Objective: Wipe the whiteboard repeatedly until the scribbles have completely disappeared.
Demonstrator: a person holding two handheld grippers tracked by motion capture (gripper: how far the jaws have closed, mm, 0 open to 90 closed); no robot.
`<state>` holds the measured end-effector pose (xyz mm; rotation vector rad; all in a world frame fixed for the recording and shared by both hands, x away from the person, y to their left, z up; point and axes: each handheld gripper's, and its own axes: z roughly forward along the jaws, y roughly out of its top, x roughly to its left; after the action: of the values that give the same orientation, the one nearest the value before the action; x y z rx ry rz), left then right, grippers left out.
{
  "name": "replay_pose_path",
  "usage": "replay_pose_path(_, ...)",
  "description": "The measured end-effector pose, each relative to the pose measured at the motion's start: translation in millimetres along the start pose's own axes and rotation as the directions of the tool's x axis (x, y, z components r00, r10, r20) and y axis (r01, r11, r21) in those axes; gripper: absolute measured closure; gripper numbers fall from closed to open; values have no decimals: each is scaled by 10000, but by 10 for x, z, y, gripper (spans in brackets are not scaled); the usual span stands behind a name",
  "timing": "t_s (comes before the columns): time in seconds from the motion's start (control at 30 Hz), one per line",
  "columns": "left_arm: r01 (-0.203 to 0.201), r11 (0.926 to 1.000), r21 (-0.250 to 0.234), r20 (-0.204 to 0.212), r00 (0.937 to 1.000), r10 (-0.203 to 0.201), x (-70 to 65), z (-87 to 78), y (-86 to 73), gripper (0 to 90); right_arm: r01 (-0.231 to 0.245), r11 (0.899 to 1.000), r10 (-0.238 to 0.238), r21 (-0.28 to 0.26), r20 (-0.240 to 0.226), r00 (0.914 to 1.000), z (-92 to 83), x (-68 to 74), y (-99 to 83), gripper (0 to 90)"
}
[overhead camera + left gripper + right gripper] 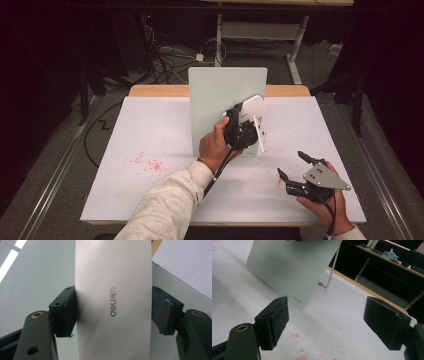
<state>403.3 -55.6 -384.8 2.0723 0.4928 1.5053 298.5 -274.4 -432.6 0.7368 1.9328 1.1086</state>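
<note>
High view: my left gripper (248,125) has its jaws clamped on a white rounded plastic eraser block (251,107), held against the face of the pale green upright glass board (215,95). My right gripper (291,166) rests right of the board, jaws spread, holding nothing.

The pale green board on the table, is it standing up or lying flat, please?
Standing, leaning back. The board rises from the table, and the right gripper view shows a wire leg propping it from behind.
</note>
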Motion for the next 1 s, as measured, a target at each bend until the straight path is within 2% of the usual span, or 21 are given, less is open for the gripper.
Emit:
replay_pose_path(0.03, 100, 9999, -14, 46, 9999, -99, 8, 0, 6, 290, -20, 10000, 20, 11, 1, 10000, 0, -1, -1, 206)
replay_pose_path(0.1, -67, 10000, 72, -100, 9999, 68, -36, 0, 3, 291, 7, 10000, -7, 46, -4, 10000, 2, -2, -3, 206)
replay_pose_path(0.17, -108, 9999, 38, 12, 9999, 108, -81, -4, -16, 290, 13, 10000, -13, 59, -29, 10000, 4, 0, -3, 206)
replay_pose_path(0.27, -351, 9994, 10, 71, 9994, 351, -202, -9, -60, 290, 43, 10000, -43, 22, -61, 10000, -4, -9, 0, 206)
replay_pose_path(0.3, -560, 9984, 86, 106, 9984, 559, -243, -17, -78, 290, 11, 10000, -11, -6, -56, 10000, -11, -20, -1, 206)
replay_pose_path(0.47, -1011, 9948, 97, 263, 9946, 1009, -460, -37, -184, 290, -384, 9987, 393, -342, 264, 9989, -57, -88, 4, 207)
replay_pose_path(0.57, -1141, 9934, 110, 390, 9928, 1136, -562, -46, -224, 291, -391, 9985, 402, -378, 297, 9987, -57, -87, 4, 206)
replay_pose_path(0.63, -1511, 9883, 227, 493, 9875, 1498, -642, -58, -248, 290, -349, 9986, 361, -388, 301, 9989, -55, -83, 5, 207)
replay_pose_path(0.73, -1843, 9825, 263, 660, 9810, 1822, -725, -64, -266, 290, -337, 9987, 348, -377, 306, 9989, -58, -83, 7, 207)
replay_pose_path(0.77, -1949, 9805, 263, 663, 9790, 1928, -736, -62, -264, 290, -328, 9987, 341, -396, 324, 9989, -58, -81, 6, 207)
replay_pose_path(0.87, -1803, 9834, 223, 848, 9804, 1778, -676, -59, -229, 290, -346, 9985, 359, -419, 301, 9989, -59, -78, 9, 207)
replay_pose_path(0.93, -1571, 9873, 238, 722, 9853, 1551, -591, -49, -179, 291, -279, 9989, 290, -382, 286, 9992, -56, -76, 7, 207)
replay_pose_path(1.0, -1164, 9931, 162, 776, 9903, 1149, -483, -34, -114, 290, -311, 9988, 321, -379, 271, 9991, -50, -67, 5, 207)
